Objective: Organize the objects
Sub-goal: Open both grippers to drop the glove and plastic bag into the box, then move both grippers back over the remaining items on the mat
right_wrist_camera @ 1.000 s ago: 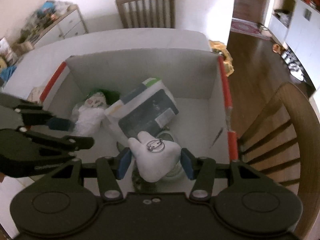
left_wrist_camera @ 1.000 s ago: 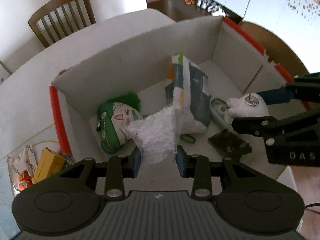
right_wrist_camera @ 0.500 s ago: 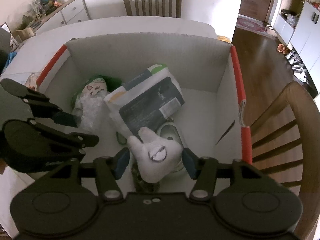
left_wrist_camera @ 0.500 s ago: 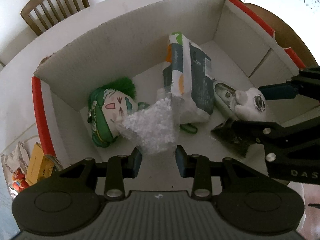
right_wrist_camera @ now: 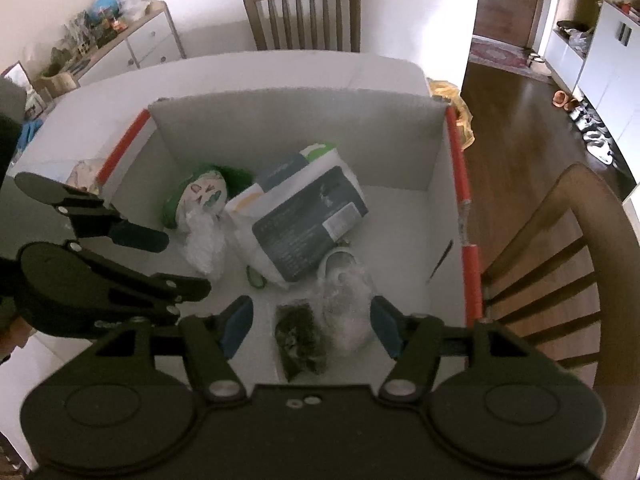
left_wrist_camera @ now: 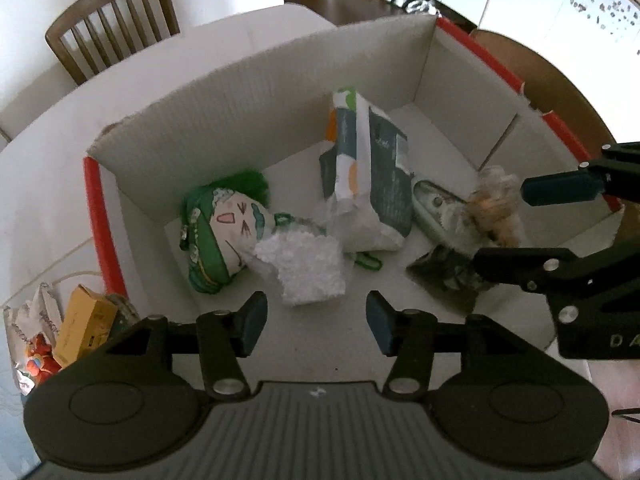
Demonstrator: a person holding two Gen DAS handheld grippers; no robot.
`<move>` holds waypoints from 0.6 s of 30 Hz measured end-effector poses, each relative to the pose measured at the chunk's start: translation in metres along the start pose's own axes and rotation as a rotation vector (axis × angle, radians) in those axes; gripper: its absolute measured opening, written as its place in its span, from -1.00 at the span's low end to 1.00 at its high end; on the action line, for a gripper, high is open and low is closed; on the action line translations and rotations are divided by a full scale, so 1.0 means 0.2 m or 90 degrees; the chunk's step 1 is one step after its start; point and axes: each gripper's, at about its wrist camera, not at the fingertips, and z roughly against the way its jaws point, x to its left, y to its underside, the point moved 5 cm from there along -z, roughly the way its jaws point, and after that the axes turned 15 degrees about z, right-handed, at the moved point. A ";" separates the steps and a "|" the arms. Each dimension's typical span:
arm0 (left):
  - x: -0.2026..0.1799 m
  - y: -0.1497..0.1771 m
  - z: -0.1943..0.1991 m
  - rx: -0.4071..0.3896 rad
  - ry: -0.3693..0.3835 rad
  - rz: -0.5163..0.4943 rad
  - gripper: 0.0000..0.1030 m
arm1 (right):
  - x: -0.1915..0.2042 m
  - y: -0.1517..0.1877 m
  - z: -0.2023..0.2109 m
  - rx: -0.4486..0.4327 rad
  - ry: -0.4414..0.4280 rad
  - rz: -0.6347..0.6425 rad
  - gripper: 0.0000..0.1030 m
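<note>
A white cardboard box point(left_wrist_camera: 256, 92) with red edge strips holds the objects. My left gripper point(left_wrist_camera: 314, 322) is open and empty; a white crumpled bag point(left_wrist_camera: 304, 266) lies just beyond its fingertips, against a green-haired plush doll point(left_wrist_camera: 218, 232). A grey and white packet point(left_wrist_camera: 368, 176) leans in the middle. My right gripper point(right_wrist_camera: 310, 322) is open; a white plush toy point(right_wrist_camera: 348, 312), blurred, lies between its fingers beside a dark packet point(right_wrist_camera: 300, 336). The right gripper shows in the left wrist view point(left_wrist_camera: 532, 224), with the blurred toy point(left_wrist_camera: 492, 208) between its fingers.
Outside the box at the left lie a yellow carton point(left_wrist_camera: 82, 326) and a snack bag point(left_wrist_camera: 30, 340) on the white table point(left_wrist_camera: 44, 184). Wooden chairs stand behind the table point(right_wrist_camera: 302, 12) and at the right point(right_wrist_camera: 560, 280). A cabinet point(right_wrist_camera: 132, 40) stands at the back left.
Both grippers have opened. The white crumpled bag dropped from the left one onto the box floor by the doll; the white plush toy left the right one and is blurred.
</note>
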 end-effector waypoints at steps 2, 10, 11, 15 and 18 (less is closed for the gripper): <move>0.00 0.00 0.03 -0.013 0.006 0.004 0.04 | 0.00 0.00 0.04 -0.010 0.000 -0.005 0.24; 0.03 0.03 0.22 -0.079 0.043 0.027 0.04 | 0.04 -0.02 0.19 -0.058 -0.002 -0.021 0.26; 0.04 0.03 0.24 -0.086 0.047 0.030 0.04 | 0.05 -0.02 0.21 -0.062 0.000 -0.023 0.26; 0.09 0.06 0.34 -0.109 0.069 0.045 0.04 | 0.10 -0.04 0.28 -0.082 0.001 -0.025 0.26; 0.14 0.09 0.40 -0.126 0.082 0.055 0.04 | 0.14 -0.06 0.32 -0.098 0.002 -0.028 0.26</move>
